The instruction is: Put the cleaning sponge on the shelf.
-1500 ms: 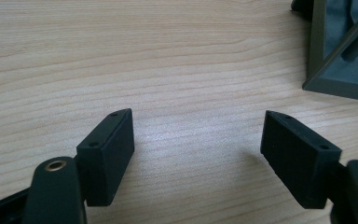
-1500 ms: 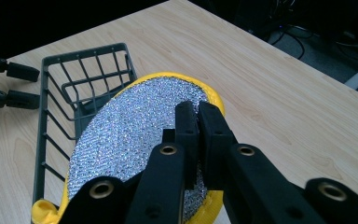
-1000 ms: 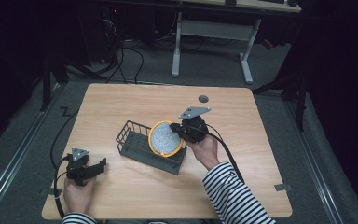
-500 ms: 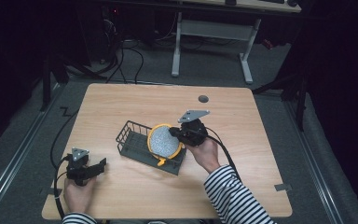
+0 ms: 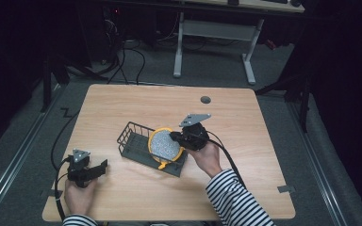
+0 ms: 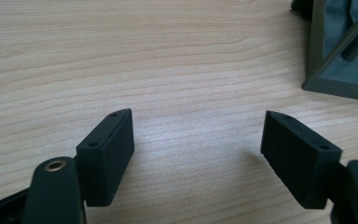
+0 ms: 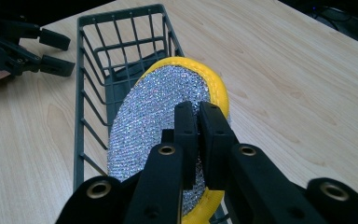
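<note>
1. Dark floor with cables surrounds a light wooden tabletop point(image 5: 122, 108) at the centre of the high view.
2. Near the middle of the frame sits a dark wire basket point(image 5: 134, 141).
3. A round scouring pad point(image 5: 164, 145), silver-faced with a yellow rim, stands tilted at the basket's right end.
4. The right claw point(image 5: 175, 137) is clenched on the pad's edge, its jaws nearly together with the yellow rim between them.
5. The left claw point(image 5: 104, 165), at lower left of the frame, is released, jaws wide apart and nothing between them.
</note>
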